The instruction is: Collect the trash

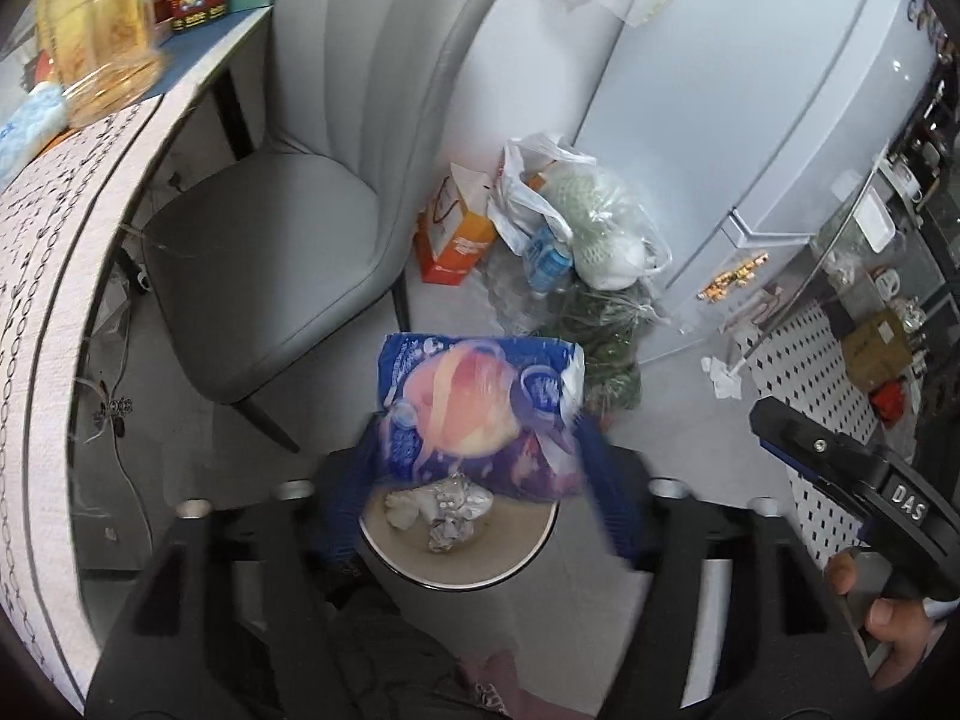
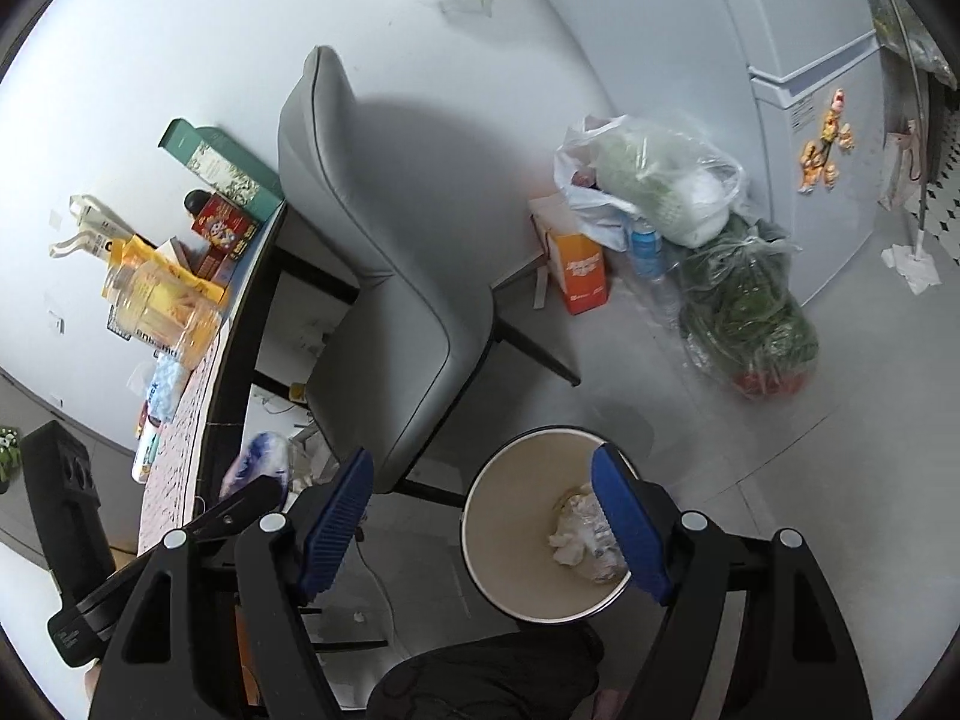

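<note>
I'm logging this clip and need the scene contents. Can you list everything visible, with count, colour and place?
snack wrapper: one, blue with a peach picture, held over the bin
trash bin: one, round, beige inside, on the floor
crumpled trash: a few white and silvery wads, inside the bin
chair: one, grey, at the table
table: one, patterned cloth, left
plastic jar: one, clear yellowish, on the table
orange carton: one, on the floor by the wall
plastic bags: several, clear and white, beside the fridge
fridge: one, white, right
left gripper: blue pads, clamped on the wrapper
right gripper: blue pads, open above the bin
</note>
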A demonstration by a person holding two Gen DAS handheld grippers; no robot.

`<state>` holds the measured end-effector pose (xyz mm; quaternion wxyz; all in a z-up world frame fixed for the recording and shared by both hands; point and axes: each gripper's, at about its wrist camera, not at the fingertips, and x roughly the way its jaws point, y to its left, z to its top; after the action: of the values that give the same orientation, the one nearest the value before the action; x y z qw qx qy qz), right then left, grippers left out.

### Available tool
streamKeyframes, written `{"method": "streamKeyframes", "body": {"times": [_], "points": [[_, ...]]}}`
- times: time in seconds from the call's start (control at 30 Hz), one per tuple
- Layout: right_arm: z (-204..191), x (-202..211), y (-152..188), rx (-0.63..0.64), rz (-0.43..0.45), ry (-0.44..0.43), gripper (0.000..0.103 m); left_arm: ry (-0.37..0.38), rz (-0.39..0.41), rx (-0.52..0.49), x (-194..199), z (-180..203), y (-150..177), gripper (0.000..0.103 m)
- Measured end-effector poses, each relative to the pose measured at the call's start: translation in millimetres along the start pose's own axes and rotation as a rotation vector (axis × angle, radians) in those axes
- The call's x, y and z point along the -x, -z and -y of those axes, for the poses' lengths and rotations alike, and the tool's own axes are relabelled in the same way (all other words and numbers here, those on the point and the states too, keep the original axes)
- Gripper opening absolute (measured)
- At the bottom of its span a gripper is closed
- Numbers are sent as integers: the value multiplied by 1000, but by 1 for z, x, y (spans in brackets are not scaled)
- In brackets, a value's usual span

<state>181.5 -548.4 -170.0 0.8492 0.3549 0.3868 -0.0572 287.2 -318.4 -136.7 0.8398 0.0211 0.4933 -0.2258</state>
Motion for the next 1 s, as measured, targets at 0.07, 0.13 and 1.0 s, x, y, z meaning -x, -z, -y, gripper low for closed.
{"method": "streamKeyframes", "body": {"times": [0.07, 0.13, 1.0], "points": [[1, 3, -1, 0, 5, 2, 74, -4, 11, -1, 2, 1, 1, 91], [0, 5, -1, 1, 7, 1, 75, 10, 22, 12, 6, -2, 2, 95], [-122, 76, 31, 321, 11, 38, 95, -18, 270, 202, 164, -81, 38, 97]]}}
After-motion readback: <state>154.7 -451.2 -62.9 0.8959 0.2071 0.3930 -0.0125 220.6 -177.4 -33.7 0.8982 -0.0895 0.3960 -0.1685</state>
